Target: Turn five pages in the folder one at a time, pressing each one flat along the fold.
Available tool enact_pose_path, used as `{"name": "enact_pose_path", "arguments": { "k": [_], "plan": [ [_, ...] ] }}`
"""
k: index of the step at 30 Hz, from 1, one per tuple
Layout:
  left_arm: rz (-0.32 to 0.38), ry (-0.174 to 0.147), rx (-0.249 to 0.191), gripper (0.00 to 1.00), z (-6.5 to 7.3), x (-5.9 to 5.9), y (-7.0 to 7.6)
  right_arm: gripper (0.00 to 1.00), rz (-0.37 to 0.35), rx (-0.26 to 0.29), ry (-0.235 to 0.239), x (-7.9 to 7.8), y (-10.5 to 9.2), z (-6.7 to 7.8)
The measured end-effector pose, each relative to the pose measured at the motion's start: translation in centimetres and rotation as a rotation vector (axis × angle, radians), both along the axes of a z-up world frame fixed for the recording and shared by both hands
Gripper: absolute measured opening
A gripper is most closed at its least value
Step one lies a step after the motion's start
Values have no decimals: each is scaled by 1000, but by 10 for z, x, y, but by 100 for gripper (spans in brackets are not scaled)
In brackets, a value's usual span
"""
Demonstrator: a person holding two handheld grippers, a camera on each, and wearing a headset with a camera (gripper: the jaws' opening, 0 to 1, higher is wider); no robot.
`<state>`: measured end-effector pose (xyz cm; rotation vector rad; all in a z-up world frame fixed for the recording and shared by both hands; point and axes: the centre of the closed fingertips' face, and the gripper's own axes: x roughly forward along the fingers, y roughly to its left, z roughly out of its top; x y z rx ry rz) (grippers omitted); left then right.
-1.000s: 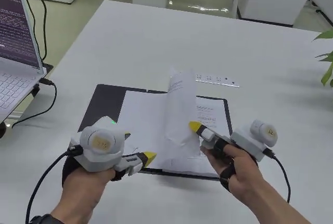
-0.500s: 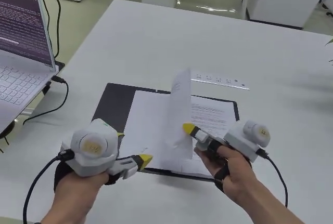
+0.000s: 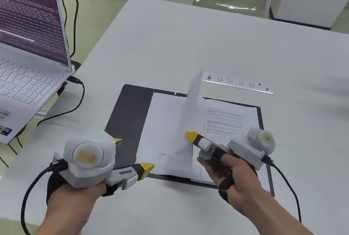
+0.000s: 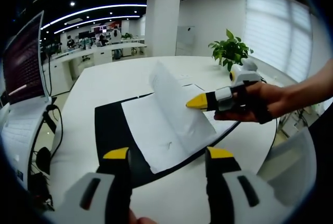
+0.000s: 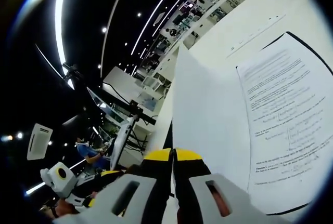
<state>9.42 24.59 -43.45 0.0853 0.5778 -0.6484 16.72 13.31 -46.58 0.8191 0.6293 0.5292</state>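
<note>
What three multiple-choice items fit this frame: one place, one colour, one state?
1. In the head view, where is the laptop relative to the folder? A right of it; B left of it; C on it
2. Tip colour of the left hand-held gripper? A yellow; B red; C blue
3. The right hand-held gripper is: A open, apart from paper; B shut on the lifted page; C resting on the laptop

Key: B, the laptop sits at the picture's left edge; A, both tips show yellow in its own view; B, its jaws meet on the standing sheet.
</note>
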Motion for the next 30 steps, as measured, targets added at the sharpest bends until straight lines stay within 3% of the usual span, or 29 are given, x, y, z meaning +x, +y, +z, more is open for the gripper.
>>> {"name": "enact_pose_path", "arguments": {
  "k": [5, 7, 21, 30],
  "plan": [
    [16, 2, -7, 57, 0, 1, 6, 0, 6, 4, 12, 3, 10, -6],
    [26, 2, 11, 58, -3, 2, 10, 0, 10, 6, 18, 3, 15, -8],
    [47, 37, 4, 63, -15, -1, 27, 0, 31, 13, 52, 10, 43, -24],
    [56, 53, -12, 64, -18, 0, 30, 0, 39, 12, 71, 14, 55, -34]
  ]
}}
